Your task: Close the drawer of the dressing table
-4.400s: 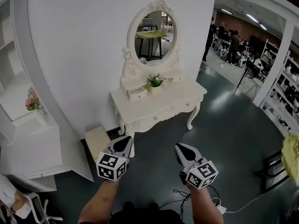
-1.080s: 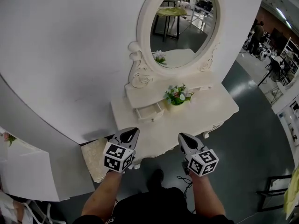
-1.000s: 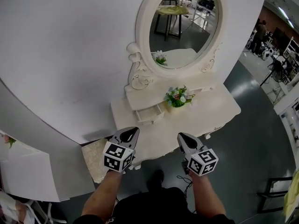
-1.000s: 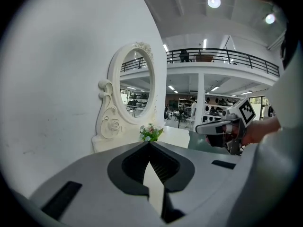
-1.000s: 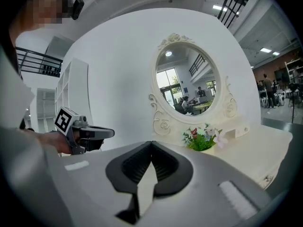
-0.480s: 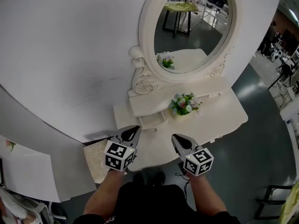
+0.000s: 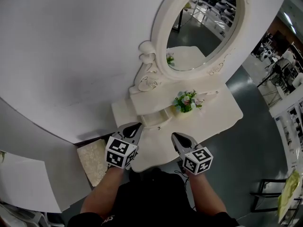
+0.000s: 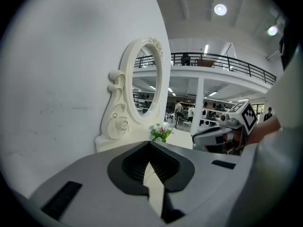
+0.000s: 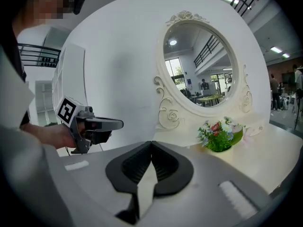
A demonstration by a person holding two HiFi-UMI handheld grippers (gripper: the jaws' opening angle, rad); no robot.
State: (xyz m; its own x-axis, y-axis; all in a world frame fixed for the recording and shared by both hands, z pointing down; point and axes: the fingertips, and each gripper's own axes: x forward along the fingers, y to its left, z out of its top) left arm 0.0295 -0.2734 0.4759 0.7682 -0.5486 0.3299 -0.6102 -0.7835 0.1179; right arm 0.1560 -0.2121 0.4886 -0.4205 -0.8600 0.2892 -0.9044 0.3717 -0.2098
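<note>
Both my grippers shut and empty at the bench's front edge, with the drawer open just beyond them.

My left gripper [image 7: 134, 126] and right gripper [image 7: 175, 136] hover side by side over the front edge of the white bench [image 7: 214, 115]. Each has its jaws together with nothing between them. Just past the left gripper's tip, the small drawer [image 7: 156, 118] stands pulled out from the raised shelf [image 7: 154, 96] along the bench's back edge, toward the left corner. Beside it on the right, a flower pot [image 7: 186, 102] sits against that shelf. Behind, the oval mirror [image 7: 208, 23] rises against the wall.
</note>
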